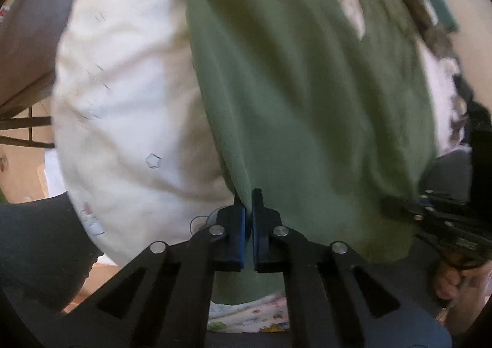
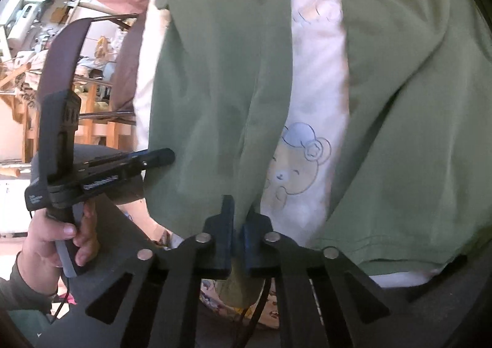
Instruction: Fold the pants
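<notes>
Between both hand-held grippers [image 1: 248, 203], green pants [image 1: 307, 86].

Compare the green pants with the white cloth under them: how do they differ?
The green pants are plain; the white cloth carries a printed bear. The pants are pinched by the left gripper and right gripper; the cloth lies ungripped beneath. The pants hang in folds; the cloth lies spread out. Both are soft fabric.

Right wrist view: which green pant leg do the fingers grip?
The left leg, left of the white bear-print cloth; the right gripper pinches its lower edge.
</notes>
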Demonstrator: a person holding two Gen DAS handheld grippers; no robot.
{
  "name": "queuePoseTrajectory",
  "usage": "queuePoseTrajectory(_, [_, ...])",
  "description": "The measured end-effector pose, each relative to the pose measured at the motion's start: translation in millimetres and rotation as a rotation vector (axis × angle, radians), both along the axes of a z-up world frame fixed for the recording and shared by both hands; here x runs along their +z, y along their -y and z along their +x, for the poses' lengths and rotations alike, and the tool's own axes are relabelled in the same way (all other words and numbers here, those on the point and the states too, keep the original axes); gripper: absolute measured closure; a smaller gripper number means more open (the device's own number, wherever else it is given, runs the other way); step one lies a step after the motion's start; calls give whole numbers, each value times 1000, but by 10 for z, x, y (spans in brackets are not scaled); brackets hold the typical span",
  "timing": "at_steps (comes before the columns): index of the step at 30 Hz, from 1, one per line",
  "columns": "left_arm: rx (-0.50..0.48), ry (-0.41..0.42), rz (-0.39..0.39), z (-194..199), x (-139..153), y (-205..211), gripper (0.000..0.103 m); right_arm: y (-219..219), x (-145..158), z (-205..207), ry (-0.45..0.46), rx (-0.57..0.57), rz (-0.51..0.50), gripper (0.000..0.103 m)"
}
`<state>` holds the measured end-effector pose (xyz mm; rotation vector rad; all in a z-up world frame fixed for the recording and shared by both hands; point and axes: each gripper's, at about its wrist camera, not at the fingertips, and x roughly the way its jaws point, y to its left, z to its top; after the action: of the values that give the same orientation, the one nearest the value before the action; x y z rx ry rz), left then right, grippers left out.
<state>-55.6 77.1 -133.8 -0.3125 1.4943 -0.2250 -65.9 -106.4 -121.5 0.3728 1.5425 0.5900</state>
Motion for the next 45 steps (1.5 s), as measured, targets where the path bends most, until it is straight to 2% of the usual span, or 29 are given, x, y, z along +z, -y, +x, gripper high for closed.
queuePoseTrajectory(4, [36, 133, -34, -132, 621, -248, 102, 136, 308, 14, 74, -11, 78, 101])
queuePoseTrajectory(7, [88, 250, -87, -110, 1118, -469, 102, 262, 668, 110, 175, -20, 141, 102])
queuePoseTrajectory(10, [109, 402, -84, -48, 1619, -603, 103, 340, 996, 185, 284, 5, 152, 103])
queuePoseTrajectory(14, [129, 491, -81, 243, 1954, -721, 103, 572, 1288, 365, 369, -12, 189, 103])
queuePoseTrajectory(15, [124, 487, -67, 314, 1947, -738, 103, 559, 1312, 434, 375, -14, 195, 103])
queuePoseTrajectory(17, [128, 419, -61, 467, 1768, -732, 103, 504, 1319, 568, 373, -10, 201, 103])
queuePoseTrajectory(20, [158, 308, -44, 501, 1343, -670, 102, 441, 1275, 639, 348, -11, 213, 103])
queuePoseTrajectory(22, [182, 200, -50, 426, 945, -576, 94, 373, 1270, 648, 344, -3, 223, 103])
queuePoseTrajectory(23, [196, 170, -63, 387, 817, -552, 75, 365, 1252, 633, 340, -2, 231, 103])
queuePoseTrajectory(24, [221, 141, -79, 341, 663, -515, 51, 367, 1248, 616, 336, -6, 235, 103])
queuePoseTrajectory(26, [267, 142, -79, 246, 440, -433, 36, 358, 1245, 594, 329, -14, 244, 103])
queuePoseTrajectory(29, [271, 118, -92, 122, 211, -258, 36, 442, 1232, 575, 325, -58, 239, 103])
queuePoseTrajectory(31, [231, 99, -61, 87, 76, -104, 36, 575, 1169, 594, 332, -122, 198, 103])
queuePoseTrajectory(34, [187, 108, -31, 93, 14, 63, 36, 922, 810, 736, 286, -268, 97, 103])
queuePoseTrajectory(36, [149, 128, -32, 137, 1, 197, 36, 1157, 355, 884, 174, -335, 54, 102])
queuePoseTrajectory(40, [86, 99, -69, 236, -130, 499, 36, 1273, -132, 959, 75, -378, 25, 102])
queuePoseTrajectory(42, [65, 84, -52, 280, -243, 635, 36, 1254, -159, 986, 72, -380, 32, 102])
queuePoseTrajectory(45, [100, 110, -142, 302, -233, 689, 36, 1229, -130, 997, 100, -355, 21, 102])
